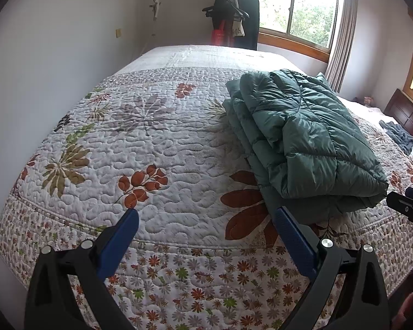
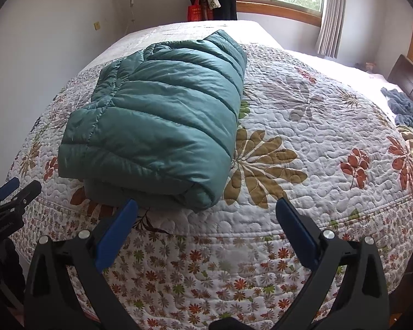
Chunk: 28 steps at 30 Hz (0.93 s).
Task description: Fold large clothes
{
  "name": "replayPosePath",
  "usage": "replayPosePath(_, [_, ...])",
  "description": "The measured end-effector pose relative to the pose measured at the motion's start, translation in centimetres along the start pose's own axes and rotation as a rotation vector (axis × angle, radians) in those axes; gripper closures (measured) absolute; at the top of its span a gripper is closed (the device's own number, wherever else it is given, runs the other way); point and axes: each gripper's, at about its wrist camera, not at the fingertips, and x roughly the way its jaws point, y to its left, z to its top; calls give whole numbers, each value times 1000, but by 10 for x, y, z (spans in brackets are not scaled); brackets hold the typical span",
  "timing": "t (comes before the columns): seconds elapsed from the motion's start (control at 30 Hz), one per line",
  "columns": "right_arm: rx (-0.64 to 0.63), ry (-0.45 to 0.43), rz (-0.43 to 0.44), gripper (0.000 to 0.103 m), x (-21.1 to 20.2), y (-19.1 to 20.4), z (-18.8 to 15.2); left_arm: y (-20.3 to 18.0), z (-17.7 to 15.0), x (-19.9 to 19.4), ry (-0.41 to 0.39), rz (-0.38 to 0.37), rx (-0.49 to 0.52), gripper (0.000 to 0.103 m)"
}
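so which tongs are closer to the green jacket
Hard to call; both sit open just short of its near edge. The left tongs are off the jacket's left corner, the right tongs off its right corner.

soft daylight from window, fisheye-warped edges

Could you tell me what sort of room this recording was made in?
Most likely a home bedroom: a bed under a floral quilt, a dark wooden headboard, and clothes on a hanger stand by the curtained window.

Daylit window, white walls, quilted bed
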Motion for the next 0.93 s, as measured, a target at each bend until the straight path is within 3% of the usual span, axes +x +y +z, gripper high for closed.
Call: replayPosePath(0.93, [16, 27, 9, 3, 9, -1, -1, 0, -1, 3, 5, -3, 6, 4])
